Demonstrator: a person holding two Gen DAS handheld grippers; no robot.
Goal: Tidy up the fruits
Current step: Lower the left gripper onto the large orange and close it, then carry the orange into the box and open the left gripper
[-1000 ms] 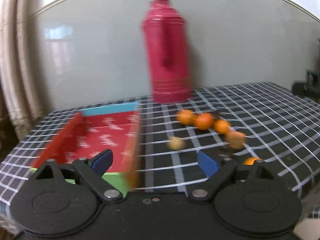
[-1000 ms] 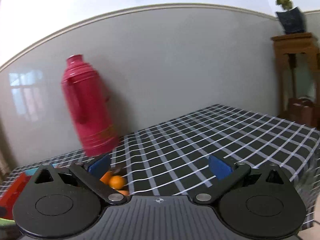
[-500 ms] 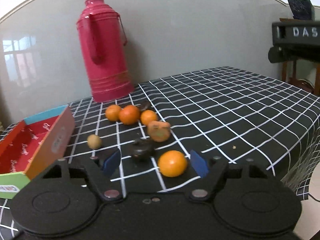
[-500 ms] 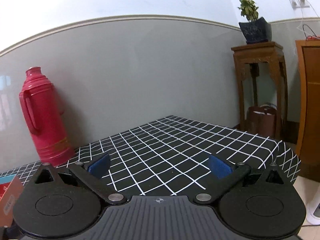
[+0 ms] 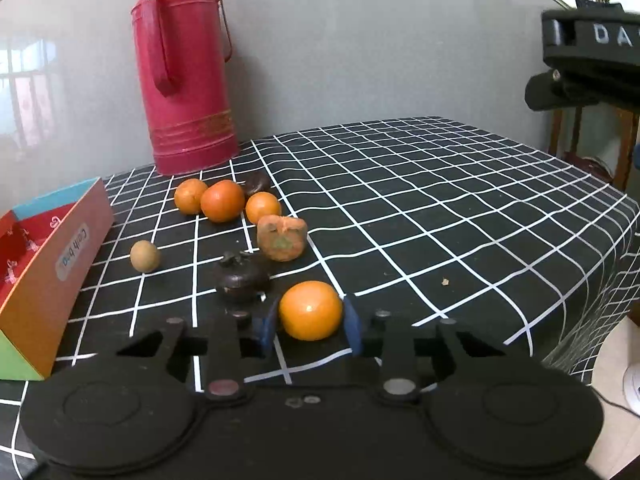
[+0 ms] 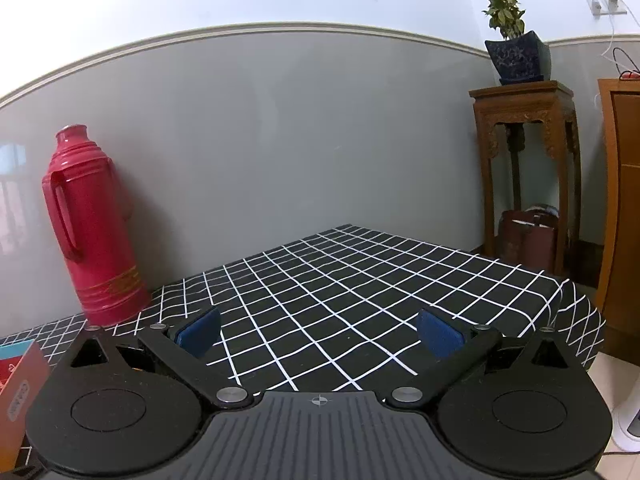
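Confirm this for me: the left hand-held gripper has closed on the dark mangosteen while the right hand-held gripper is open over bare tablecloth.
Not quite. The left wrist view shows the left hand-held gripper closed on the nearest orange, not the mangosteen, which sits apart just beyond the left pad. The rest holds: the right hand-held gripper is open over bare tablecloth.

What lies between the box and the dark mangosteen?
One small tan round fruit, on the tablecloth between box and mangosteen, in the left wrist view.
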